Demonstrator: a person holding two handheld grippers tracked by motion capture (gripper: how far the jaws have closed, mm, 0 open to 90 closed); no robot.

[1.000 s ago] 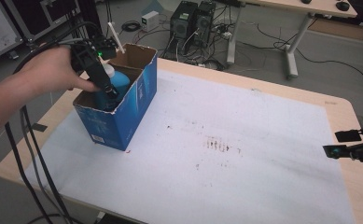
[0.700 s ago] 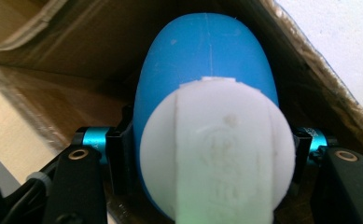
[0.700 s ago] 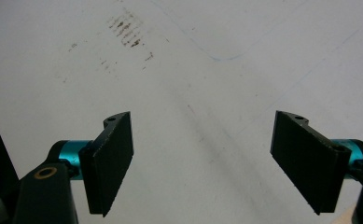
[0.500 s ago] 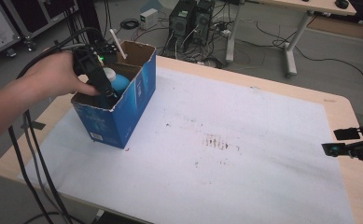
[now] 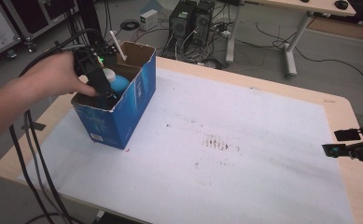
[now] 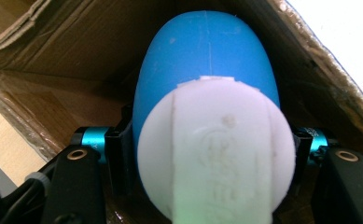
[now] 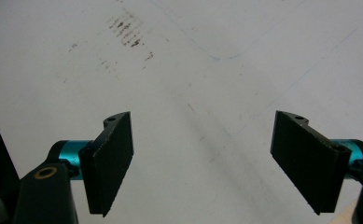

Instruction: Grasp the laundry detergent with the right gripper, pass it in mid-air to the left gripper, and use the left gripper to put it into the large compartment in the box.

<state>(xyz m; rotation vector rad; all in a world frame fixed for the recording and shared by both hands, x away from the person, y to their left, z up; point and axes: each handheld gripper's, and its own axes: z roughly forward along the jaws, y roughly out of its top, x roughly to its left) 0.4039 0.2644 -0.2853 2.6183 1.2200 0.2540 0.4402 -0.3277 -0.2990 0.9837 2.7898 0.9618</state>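
At the far left of the table, your left gripper (image 5: 105, 91) reaches down into the open blue cardboard box (image 5: 123, 112), its jaws pinching a blue bottle with a white cap (image 6: 212, 140) from either side. The bottle's long axis runs straight away from the jaws, cap end toward you, body pointing deeper into the box. Well apart at the right edge, your right gripper (image 7: 202, 158) hangs over the bare white mat (image 5: 244, 140), jaws spread wide, empty.

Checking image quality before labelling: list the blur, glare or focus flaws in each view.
High view: soft overall, right gripper cut by the frame edge. Left gripper view: blue-and-white object too close, soft, embossing unreadable. Right gripper view: jaws crisp, table stains slightly blurred, no glare.
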